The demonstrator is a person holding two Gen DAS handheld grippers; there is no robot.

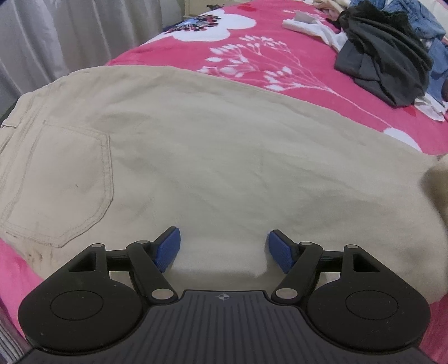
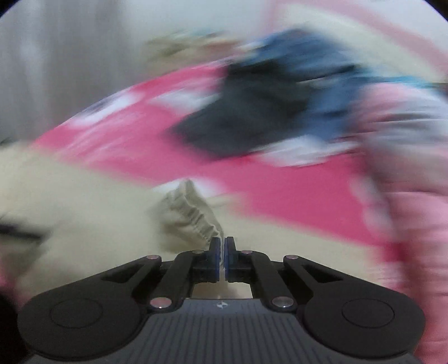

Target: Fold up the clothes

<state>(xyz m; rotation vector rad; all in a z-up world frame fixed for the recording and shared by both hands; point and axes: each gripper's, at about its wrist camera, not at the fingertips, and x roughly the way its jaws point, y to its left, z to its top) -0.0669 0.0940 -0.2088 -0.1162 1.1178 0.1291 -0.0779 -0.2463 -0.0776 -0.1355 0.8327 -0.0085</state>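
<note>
Beige cotton trousers (image 1: 196,156), one pair, laid flat across the near part of a bed, seat side up. Stitched patch pocket (image 1: 58,184) at the left, with a belt loop at the waistband edge beyond it; cloth mostly smooth, shallow creases across the middle. Right end of the garment lifted off the bed, seen as a pale blurred fold at the picture's right edge in the left view.

Left tongs (image 1: 224,249): released, blue pads (image 1: 168,249) standing wide apart just over the trousers' near edge, nothing pinched between them.

Right tongs (image 2: 222,252): clenched on a gathered, elasticated hem (image 2: 190,215) of the beige cloth, a sliver of fabric showing between the pads. Right view heavily smeared by motion.

Pink floral bedspread (image 1: 252,47): bare stretch beyond the trousers' far edge, open as far as the laundry heap. Heap at far right, well apart from the trousers: dark grey garment (image 1: 383,61), blue denim (image 1: 420,19), white items (image 1: 313,28).

Grey curtain (image 1: 56,36) hangs past the bed's left side. Pink sleeve (image 2: 414,224) at the right margin of the right view.
</note>
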